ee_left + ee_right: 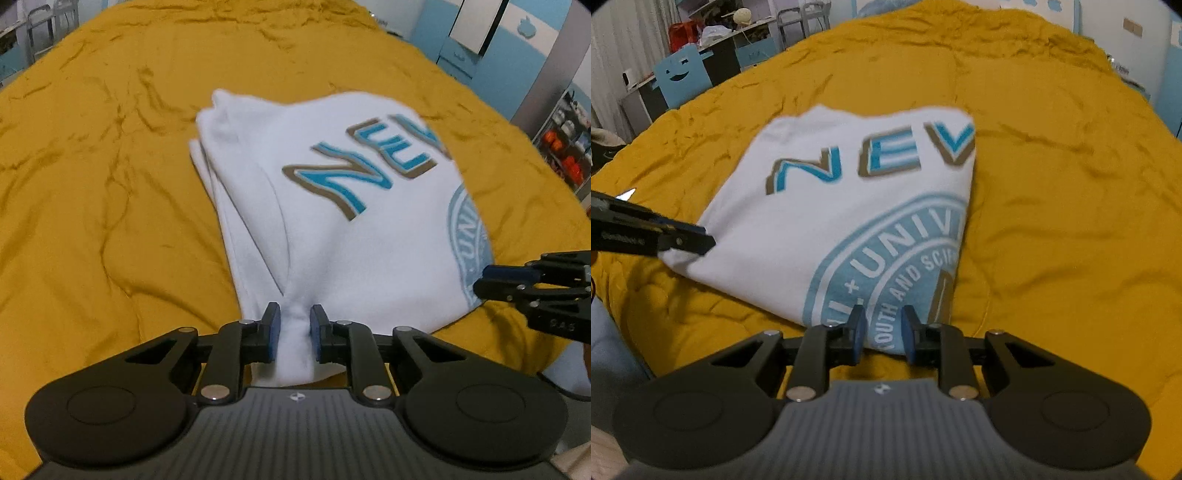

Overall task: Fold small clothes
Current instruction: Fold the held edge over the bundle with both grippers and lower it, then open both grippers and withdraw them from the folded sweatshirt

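A folded white shirt (332, 229) lies mid-frame on the mustard bedspread (92, 184); the left tool (294, 314) pinches its bunched near edge; the right tool (882, 317) grips its printed near corner; a cluttered desk (731, 40) and blue chair (681, 75) stand upper left, clear of both.

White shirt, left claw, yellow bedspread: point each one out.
white shirt (798, 229): right wrist view, bare cloth below the lettering.
left claw (294, 332): left wrist view, midway between its fingertips.
yellow bedspread (110, 147): left wrist view, wrinkled bare area.
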The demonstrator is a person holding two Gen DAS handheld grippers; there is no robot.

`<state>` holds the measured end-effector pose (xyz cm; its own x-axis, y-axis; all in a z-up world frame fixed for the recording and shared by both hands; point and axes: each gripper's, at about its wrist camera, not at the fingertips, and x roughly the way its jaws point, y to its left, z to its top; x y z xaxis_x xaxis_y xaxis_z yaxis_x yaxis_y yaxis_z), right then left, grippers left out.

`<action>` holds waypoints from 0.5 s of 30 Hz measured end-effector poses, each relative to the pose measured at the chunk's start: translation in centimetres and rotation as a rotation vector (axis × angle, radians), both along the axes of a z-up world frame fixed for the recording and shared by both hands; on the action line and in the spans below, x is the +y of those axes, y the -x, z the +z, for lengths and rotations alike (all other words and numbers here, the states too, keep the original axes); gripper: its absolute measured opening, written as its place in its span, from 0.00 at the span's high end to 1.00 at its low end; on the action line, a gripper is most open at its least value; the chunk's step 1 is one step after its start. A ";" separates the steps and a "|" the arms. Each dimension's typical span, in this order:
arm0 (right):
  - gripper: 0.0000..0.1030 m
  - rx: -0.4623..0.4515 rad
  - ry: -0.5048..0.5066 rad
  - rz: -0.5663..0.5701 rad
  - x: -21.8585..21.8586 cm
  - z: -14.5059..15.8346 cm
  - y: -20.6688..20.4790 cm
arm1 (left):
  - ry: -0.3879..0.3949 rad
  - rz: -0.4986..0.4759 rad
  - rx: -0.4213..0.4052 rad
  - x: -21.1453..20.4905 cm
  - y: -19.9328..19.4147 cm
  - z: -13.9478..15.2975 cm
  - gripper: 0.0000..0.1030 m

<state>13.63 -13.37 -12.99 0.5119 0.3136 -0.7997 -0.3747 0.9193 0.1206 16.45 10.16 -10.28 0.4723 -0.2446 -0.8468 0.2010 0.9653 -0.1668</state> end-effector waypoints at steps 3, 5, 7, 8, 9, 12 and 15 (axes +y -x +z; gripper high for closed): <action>0.83 0.006 -0.012 -0.007 -0.2 -0.5 -0.1 | 0.010 0.008 0.006 0.2 -0.3 0.7 0.79; 0.83 0.010 -0.021 -0.006 -0.4 0.0 -0.5 | 0.016 -0.002 -0.003 0.4 -0.4 1.6 0.79; 0.82 0.015 -0.044 -0.001 -0.7 0.6 -0.8 | 0.044 -0.006 -0.022 0.8 -0.5 2.8 0.78; 0.80 0.020 -0.067 -0.001 -1.1 1.0 -1.0 | 0.060 -0.002 -0.037 0.9 -0.6 3.2 0.78; 0.78 0.025 -0.090 -0.006 -1.2 1.3 -1.5 | 0.084 0.006 -0.056 1.3 -0.8 3.8 0.78; 0.66 0.023 -0.162 -0.041 -2.3 2.8 -3.2 | 0.120 0.053 -0.099 2.1 -2.3 5.0 0.78; 0.63 0.023 -0.222 -0.089 -3.0 3.7 -5.5 | 0.142 0.134 -0.116 3.2 -4.6 5.2 0.78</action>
<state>19.17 -16.35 -9.31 0.5276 0.4378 -0.7280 -0.2886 0.8984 0.3311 21.01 13.34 -5.05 0.6008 -0.2863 -0.7464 0.0986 0.9531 -0.2862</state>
